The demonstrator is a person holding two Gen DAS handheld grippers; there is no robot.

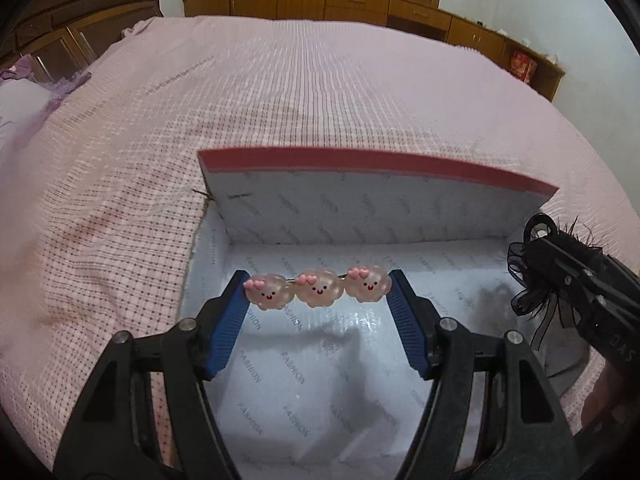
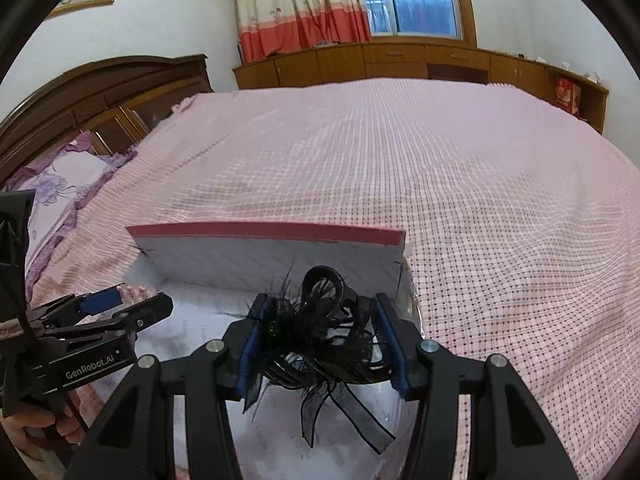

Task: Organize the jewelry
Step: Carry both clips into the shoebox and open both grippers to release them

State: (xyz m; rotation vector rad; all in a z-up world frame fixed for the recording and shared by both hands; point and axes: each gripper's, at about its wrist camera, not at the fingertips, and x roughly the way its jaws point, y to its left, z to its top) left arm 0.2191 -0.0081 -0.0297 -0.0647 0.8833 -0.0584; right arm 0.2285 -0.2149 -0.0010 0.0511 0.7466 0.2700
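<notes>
Pink hair clip (image 1: 317, 287) spanning left fingers (image 1: 226, 328) — black bow (image 2: 320, 344) between right fingers (image 2: 394, 346)

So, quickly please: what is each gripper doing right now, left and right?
Left gripper: closed on the pink hair clip, held over the open box.
Right gripper: closed on the black feather bow, also over the box.

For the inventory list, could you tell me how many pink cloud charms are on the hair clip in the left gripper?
3, in a row on the hair clip between the left gripper pads: one by the left pad, one in the middle, one by the right pad. None seem hidden.
</notes>
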